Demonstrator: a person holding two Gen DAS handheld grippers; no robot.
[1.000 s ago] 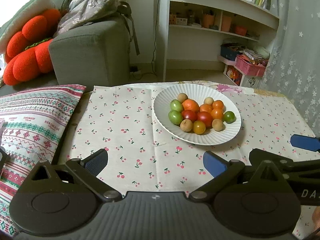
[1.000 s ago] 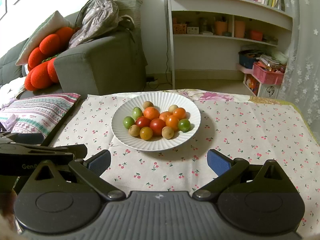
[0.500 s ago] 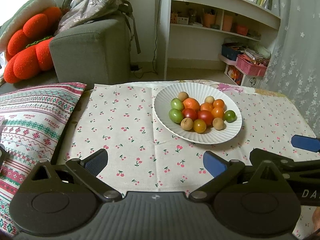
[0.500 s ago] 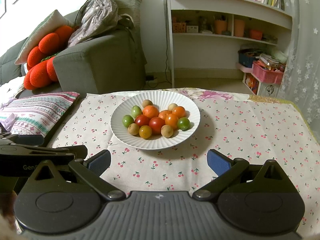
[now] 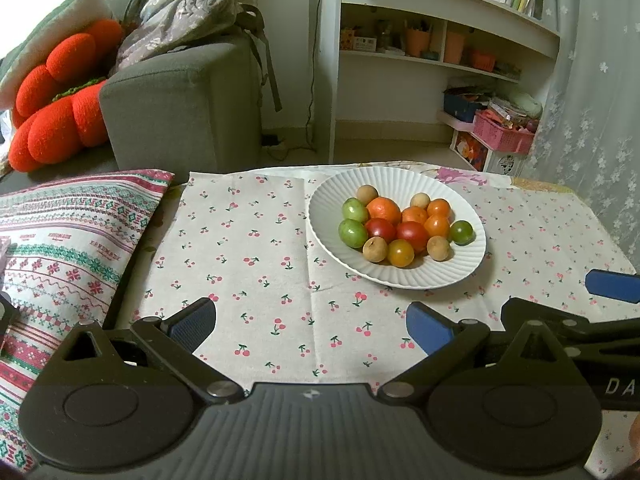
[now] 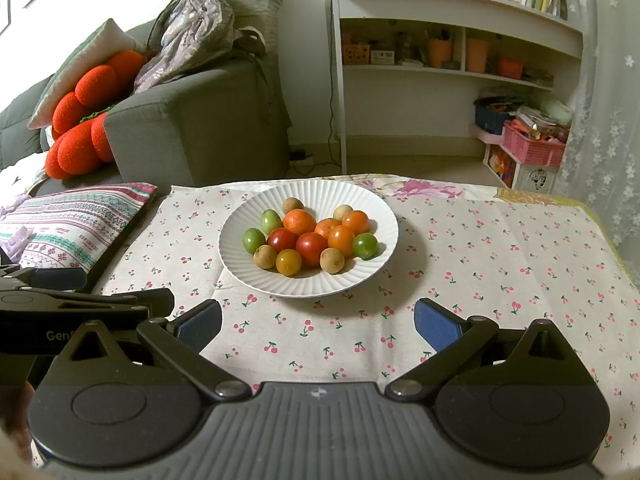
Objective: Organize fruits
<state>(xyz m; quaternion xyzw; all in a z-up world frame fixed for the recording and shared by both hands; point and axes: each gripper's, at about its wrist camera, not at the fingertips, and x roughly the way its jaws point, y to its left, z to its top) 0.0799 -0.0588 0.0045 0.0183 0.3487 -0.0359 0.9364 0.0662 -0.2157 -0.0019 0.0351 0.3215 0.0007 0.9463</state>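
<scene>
A white ribbed plate (image 5: 332, 196) (image 6: 240, 264) stands on the cherry-print tablecloth and holds several small fruits: green, red, orange, yellow and tan ones. A red tomato (image 5: 413, 235) (image 6: 311, 247) lies in the middle of the pile. My left gripper (image 5: 310, 326) is open and empty, near the table's front, left of the plate. My right gripper (image 6: 318, 322) is open and empty, in front of the plate. Each gripper shows at the edge of the other's view.
A striped patterned cushion (image 5: 68, 236) lies along the table's left side. A grey sofa (image 5: 180, 108) with a red plush cushion (image 5: 56, 104) stands behind on the left. A white shelf unit (image 6: 452, 64) and a pink basket (image 6: 534, 146) stand behind.
Both views have shifted slightly, so the plate sits a touch higher in the frames. Both grippers stay open and empty. The fruits have not moved.
</scene>
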